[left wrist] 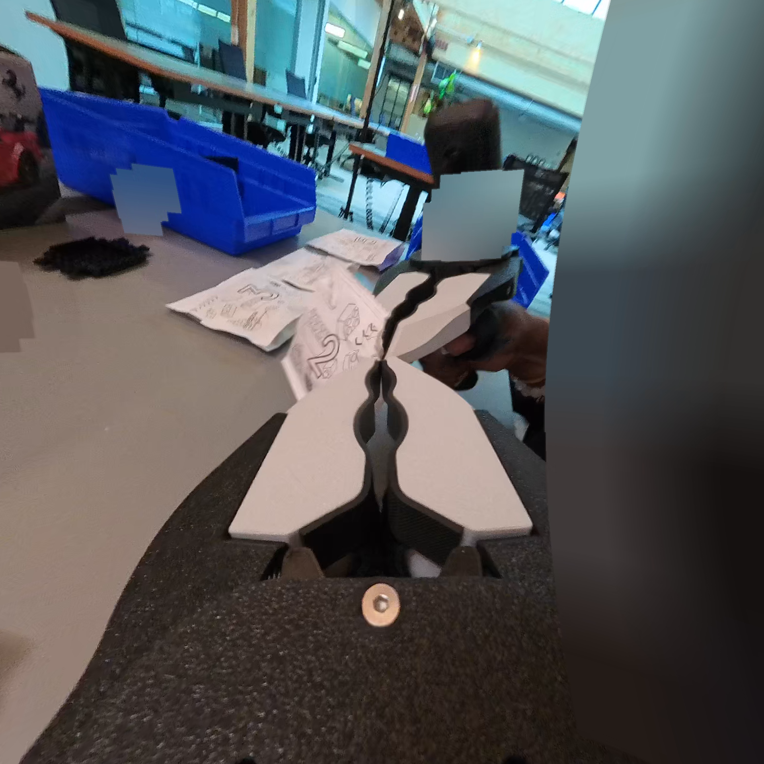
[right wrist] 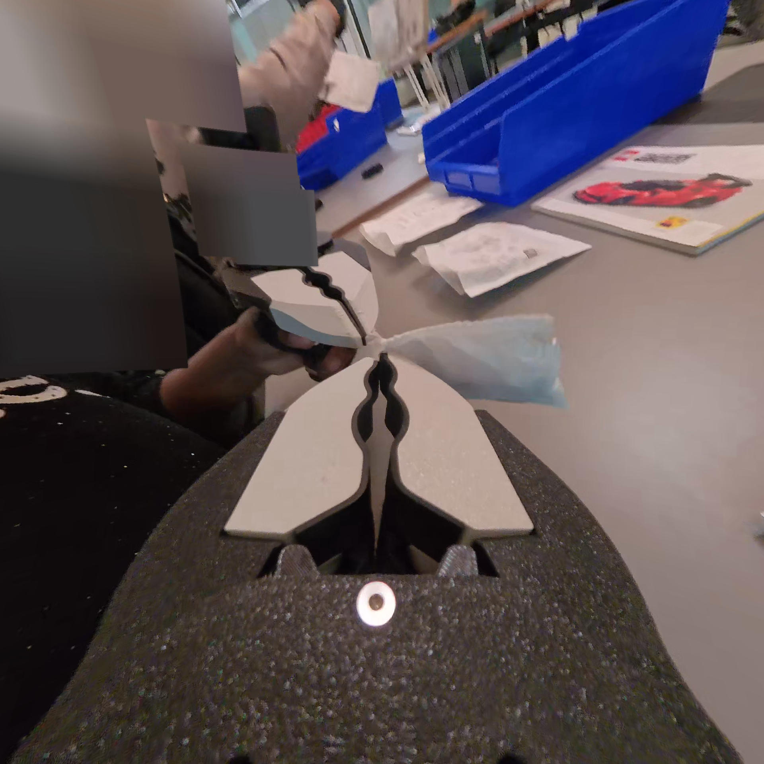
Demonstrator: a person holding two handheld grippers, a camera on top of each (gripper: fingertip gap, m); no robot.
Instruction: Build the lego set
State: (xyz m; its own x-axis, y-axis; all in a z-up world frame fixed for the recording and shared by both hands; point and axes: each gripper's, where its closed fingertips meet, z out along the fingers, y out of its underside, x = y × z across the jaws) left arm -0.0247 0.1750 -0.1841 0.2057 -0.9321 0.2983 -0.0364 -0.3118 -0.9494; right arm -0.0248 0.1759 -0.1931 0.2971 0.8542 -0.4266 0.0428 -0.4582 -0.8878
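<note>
Above a grey table [right wrist: 620,454], the left gripper [left wrist: 380,361] and right gripper [right wrist: 378,359] meet tip to tip, each with jaws clamped on the same white paper bag [right wrist: 488,355], which fans out to the right of them. A long blue bin [right wrist: 558,107] behind shows nothing inside; a smaller blue bin [right wrist: 351,140] holds red pieces. Flattened paper bags [right wrist: 496,252] and a booklet [right wrist: 661,194] lie nearby.
</note>
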